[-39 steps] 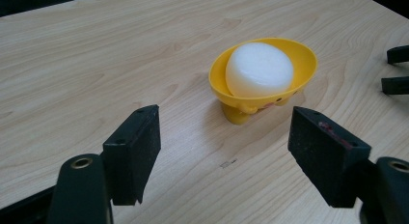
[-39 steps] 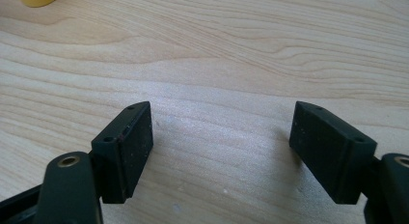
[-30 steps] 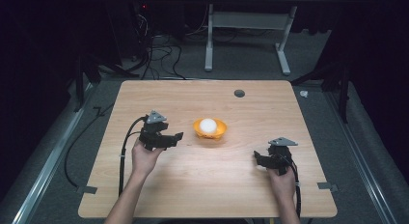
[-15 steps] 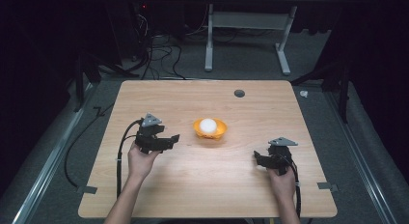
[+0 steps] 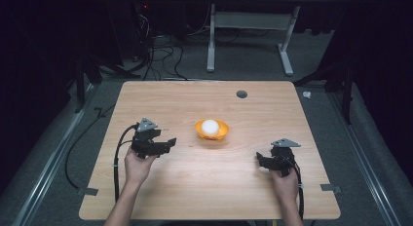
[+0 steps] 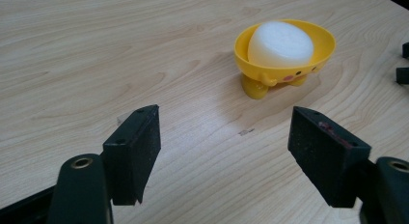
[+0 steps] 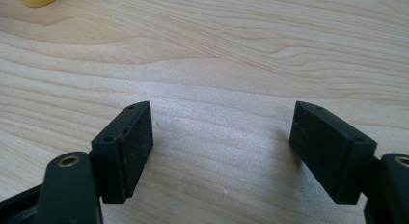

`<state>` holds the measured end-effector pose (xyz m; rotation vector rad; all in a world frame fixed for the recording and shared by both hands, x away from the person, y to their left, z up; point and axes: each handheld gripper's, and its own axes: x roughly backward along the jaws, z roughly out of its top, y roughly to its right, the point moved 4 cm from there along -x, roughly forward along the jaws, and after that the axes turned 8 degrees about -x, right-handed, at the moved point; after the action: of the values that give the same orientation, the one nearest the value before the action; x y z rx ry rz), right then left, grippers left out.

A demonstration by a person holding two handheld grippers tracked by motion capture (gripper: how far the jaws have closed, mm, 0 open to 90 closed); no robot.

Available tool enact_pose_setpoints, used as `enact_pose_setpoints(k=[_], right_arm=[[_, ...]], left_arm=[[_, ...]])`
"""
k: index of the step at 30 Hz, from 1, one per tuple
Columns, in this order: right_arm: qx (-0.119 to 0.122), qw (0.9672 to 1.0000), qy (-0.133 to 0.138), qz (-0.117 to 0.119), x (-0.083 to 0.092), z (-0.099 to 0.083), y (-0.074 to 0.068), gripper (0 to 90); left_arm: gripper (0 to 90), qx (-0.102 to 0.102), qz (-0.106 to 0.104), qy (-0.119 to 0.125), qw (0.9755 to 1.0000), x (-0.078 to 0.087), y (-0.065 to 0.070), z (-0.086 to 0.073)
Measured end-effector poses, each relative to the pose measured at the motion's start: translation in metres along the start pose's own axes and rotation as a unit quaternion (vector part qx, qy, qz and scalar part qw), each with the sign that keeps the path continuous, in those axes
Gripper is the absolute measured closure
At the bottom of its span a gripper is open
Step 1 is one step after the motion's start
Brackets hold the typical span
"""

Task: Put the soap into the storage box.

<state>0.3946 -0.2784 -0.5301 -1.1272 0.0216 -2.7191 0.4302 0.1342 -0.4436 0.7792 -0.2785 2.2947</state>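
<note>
A small yellow bowl (image 5: 223, 133) on little feet stands near the middle of the wooden table (image 5: 204, 187), with a white rounded lump (image 5: 210, 125) in it. My left gripper (image 5: 170, 142) is held left of the bowl, open and empty, its jaws pointing at the bowl from a short way off. In the left gripper view the bowl (image 6: 270, 72) and the white lump (image 6: 279, 43) lie ahead of the open left gripper (image 6: 224, 147). My right gripper (image 5: 259, 160) rests low at the table's right front, open with nothing between its jaws (image 7: 222, 147).
A dark round hole (image 5: 241, 94) sits in the tabletop at the back. Behind the table stand white frame legs (image 5: 211, 41) and cables (image 5: 160, 50) on the floor. The right gripper's jaw tips (image 6: 404, 62) show at the edge of the left gripper view.
My left gripper has drifted a little to the left and toward the near edge, away from the bowl. The right gripper has stayed put.
</note>
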Motion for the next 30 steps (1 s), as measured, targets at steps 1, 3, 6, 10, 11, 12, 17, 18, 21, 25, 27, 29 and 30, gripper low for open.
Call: enact_pose_setpoints(k=[1,3,6,10,11,12,17,18,21,25,27,29,30], right_arm=[[0.000,1.0000,0.000,0.000,0.000,0.000,0.000,24.3],[0.000,1.0000,0.000,0.000,0.000,0.000,0.000,24.3],[0.000,1.0000,0.000,0.000,0.000,0.000,0.000,24.2],[0.000,1.0000,0.000,-0.001,0.000,0.000,0.000,24.2],[0.000,1.0000,0.000,0.000,0.000,0.000,0.000,24.3],[0.000,1.0000,0.000,0.000,0.000,0.000,0.000,24.3],[0.000,1.0000,0.000,0.000,0.000,0.000,0.000,24.3],[0.000,1.0000,0.000,-0.001,0.000,0.000,0.000,24.2],[0.000,1.0000,0.000,-0.001,0.000,0.000,0.000,24.3],[0.000,1.0000,0.000,-0.001,0.000,0.000,0.000,24.3],[0.000,1.0000,0.000,-0.001,0.000,0.000,0.000,24.2],[0.000,1.0000,0.000,-0.001,0.000,0.000,0.000,24.2],[0.000,1.0000,0.000,-0.001,0.000,0.000,0.000,24.3]], left_arm=[[27.8,0.001,0.001,0.000,1.0000,0.001,0.000,-0.001],[27.8,0.004,0.002,0.001,1.0000,0.002,-0.001,-0.003],[27.9,0.007,0.002,0.000,1.0000,0.004,-0.002,-0.007],[27.9,0.011,0.002,0.000,0.9999,0.005,-0.003,-0.011],[27.8,0.012,0.001,-0.001,0.9999,0.005,-0.003,-0.011],[27.8,0.014,-0.001,-0.001,0.9999,0.005,-0.003,-0.012],[27.8,0.019,-0.001,-0.004,0.9998,0.006,-0.003,-0.018],[27.8,0.018,0.001,-0.004,0.9998,0.006,-0.004,-0.019],[27.8,0.021,0.002,-0.004,0.9998,0.007,-0.004,-0.020],[27.5,0.019,0.006,-0.008,0.9998,0.009,-0.004,-0.024],[27.6,0.021,0.006,-0.006,0.9997,0.010,-0.004,-0.025],[27.5,0.021,0.005,-0.006,0.9997,0.010,-0.004,-0.025],[27.5,0.021,0.005,-0.007,0.9997,0.010,-0.004,-0.026]])
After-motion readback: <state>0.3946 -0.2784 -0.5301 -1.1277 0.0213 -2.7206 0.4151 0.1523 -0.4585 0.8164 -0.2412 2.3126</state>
